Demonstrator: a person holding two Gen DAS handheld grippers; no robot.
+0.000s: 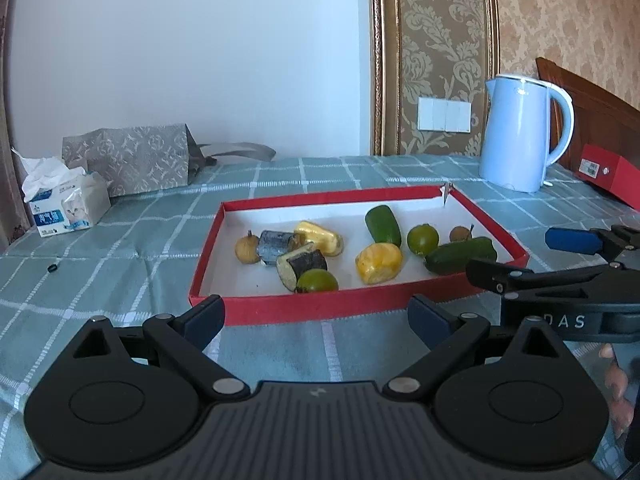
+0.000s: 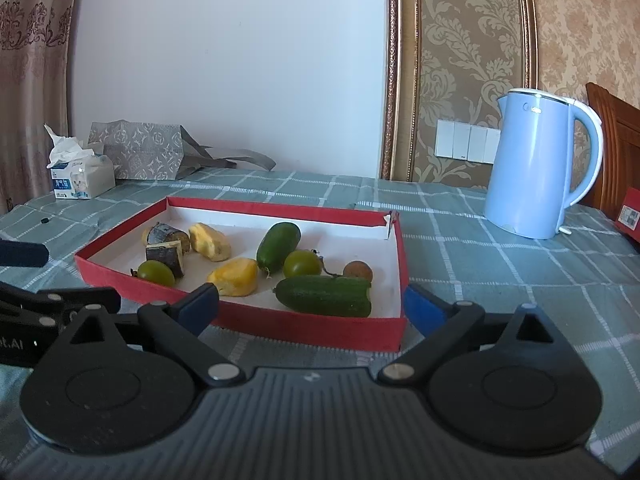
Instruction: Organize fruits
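A shallow red box (image 1: 304,304) (image 2: 280,326) with a white floor lies on the checked cloth. In it are two green cucumbers (image 1: 460,255) (image 2: 324,296), two green round fruits (image 1: 423,239) (image 2: 302,264), two yellow pieces (image 1: 378,263) (image 2: 234,277), dark cut chunks (image 1: 304,266) (image 2: 168,256) and small brown fruits (image 1: 247,249) (image 2: 358,271). My left gripper (image 1: 316,318) is open and empty just before the box's near wall. My right gripper (image 2: 312,304) is open and empty at the box's near right corner; it also shows in the left wrist view (image 1: 520,256).
A light blue kettle (image 1: 520,136) (image 2: 540,168) stands at the back right. A red carton (image 1: 608,172) lies beside it. A tissue box (image 1: 68,204) (image 2: 82,178) and a grey patterned bag (image 1: 132,162) (image 2: 140,150) sit at the back left. A small black ring (image 1: 52,268) lies on the cloth.
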